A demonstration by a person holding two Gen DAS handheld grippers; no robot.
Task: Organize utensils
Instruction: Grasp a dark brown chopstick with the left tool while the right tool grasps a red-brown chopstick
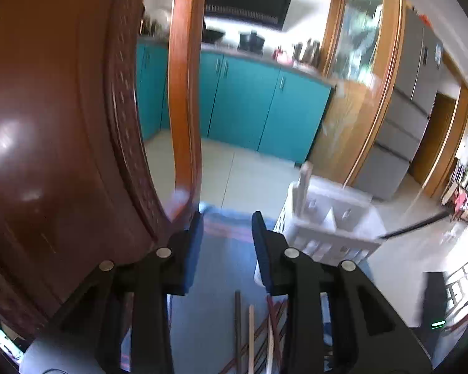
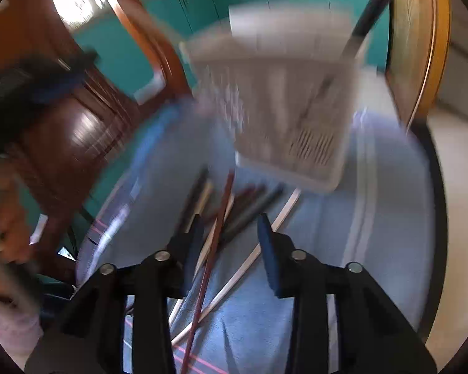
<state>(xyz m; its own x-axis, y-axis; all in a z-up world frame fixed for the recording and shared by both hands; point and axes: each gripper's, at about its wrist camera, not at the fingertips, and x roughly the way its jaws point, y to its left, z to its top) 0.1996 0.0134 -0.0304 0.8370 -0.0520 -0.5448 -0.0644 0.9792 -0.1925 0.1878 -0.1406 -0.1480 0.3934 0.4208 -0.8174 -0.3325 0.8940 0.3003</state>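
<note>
A white slotted utensil holder point(image 2: 290, 103) stands on a blue cloth point(image 2: 343, 249); it also shows in the left wrist view point(image 1: 330, 221). A black stick point(image 2: 371, 9) leans in it, also seen in the left wrist view point(image 1: 415, 224). Several chopsticks point(image 2: 221, 218), dark, red and pale, lie scattered on the cloth in front of the holder, and show low in the left wrist view point(image 1: 252, 327). My right gripper point(image 2: 229, 233) is open and empty above the chopsticks. My left gripper point(image 1: 227, 237) is open and empty, left of the holder.
A dark wooden chair back point(image 1: 46, 124) fills the left. A wooden door frame point(image 1: 184, 93) and teal kitchen cabinets point(image 1: 249, 106) lie beyond. A grey fridge point(image 1: 408, 103) stands at the right. The right wrist view is blurred by motion.
</note>
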